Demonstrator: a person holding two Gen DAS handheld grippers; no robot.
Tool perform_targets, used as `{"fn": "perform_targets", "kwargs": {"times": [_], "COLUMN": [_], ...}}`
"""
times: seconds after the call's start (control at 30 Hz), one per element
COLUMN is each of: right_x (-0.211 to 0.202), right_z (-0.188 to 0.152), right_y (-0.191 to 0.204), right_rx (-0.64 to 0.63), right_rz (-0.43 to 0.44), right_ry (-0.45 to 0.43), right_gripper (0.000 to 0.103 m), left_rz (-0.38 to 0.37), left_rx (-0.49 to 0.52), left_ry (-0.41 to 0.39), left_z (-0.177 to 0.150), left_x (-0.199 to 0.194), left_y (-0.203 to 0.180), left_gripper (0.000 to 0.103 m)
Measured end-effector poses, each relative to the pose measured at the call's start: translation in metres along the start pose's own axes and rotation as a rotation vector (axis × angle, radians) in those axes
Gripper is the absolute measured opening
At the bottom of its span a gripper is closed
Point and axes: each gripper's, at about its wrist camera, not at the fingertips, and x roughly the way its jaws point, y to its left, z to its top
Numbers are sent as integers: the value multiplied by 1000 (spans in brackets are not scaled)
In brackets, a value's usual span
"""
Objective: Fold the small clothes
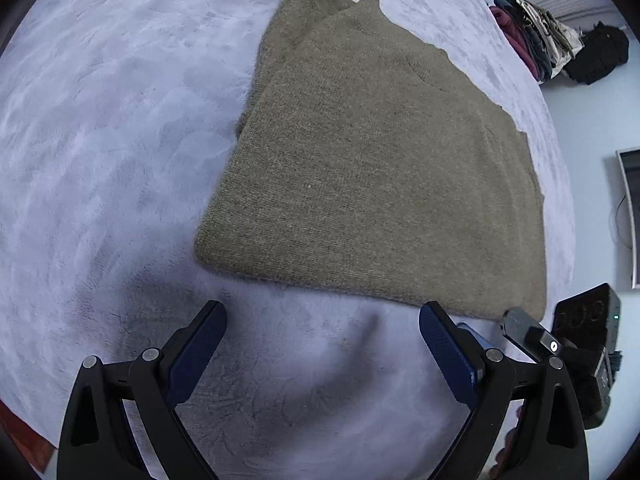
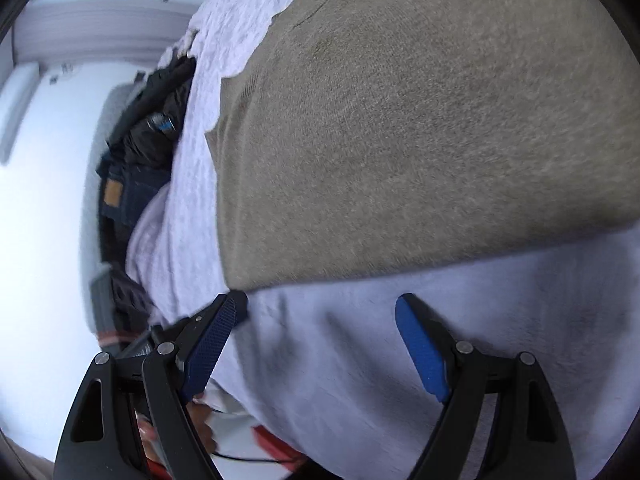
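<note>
An olive-brown knit sweater (image 1: pixel 376 160) lies folded flat on a pale lilac fleece blanket (image 1: pixel 100 140). My left gripper (image 1: pixel 322 314) is open and empty, hovering over the blanket just short of the sweater's near edge. The right gripper's black body (image 1: pixel 532 336) shows at that view's right, near the sweater's near right corner. In the right wrist view the sweater (image 2: pixel 420 120) fills the upper right. My right gripper (image 2: pixel 320 306) is open and empty, its left fingertip close to the sweater's near corner.
A stack of folded clothes (image 1: pixel 532 40) and a black bundle (image 1: pixel 600 56) sit at the blanket's far right edge. The right wrist view shows dark clothes and jeans (image 2: pixel 136 168) piled beside the blanket's edge, with a white wall (image 2: pixel 44 200) beyond.
</note>
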Motion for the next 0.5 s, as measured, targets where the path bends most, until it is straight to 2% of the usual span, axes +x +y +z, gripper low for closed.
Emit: {"fn": "perform_targets", "kwargs": {"times": [0.07,0.1,0.13,0.17,0.2,0.23,0.33,0.5], "right_x": [5,7,10,14,17,19,20,10], "right_z": [5,8,10,13,15,17,24,35], "right_y": [-6,-9,-12,-16,-19,-23,-25,5], "right_rx": [67,95,121,150,173,195,222,100], "right_rz": [63,90,114,131,140,145,193,221], "right_ry": [-19,-29,-34,-32,-32,-35,-48,-58], "right_gripper": [84,75,59,49,30,16,13,13], "left_rz": [-47,-70,-88,-105,-125,-144,-194,-277], "left_rx": [-35,-52,-66,-81,-97,-114,-152,-205], "left_ry": [-2,-5,-5,-4,-1,2,4,-30], "left_z": [1,2,3,3,3,3,6,19], "left_x": [0,0,1,3,5,7,1,10], "left_y": [3,4,5,4,5,6,16,11], "left_gripper": [97,97,97,97,97,97,97,97]}}
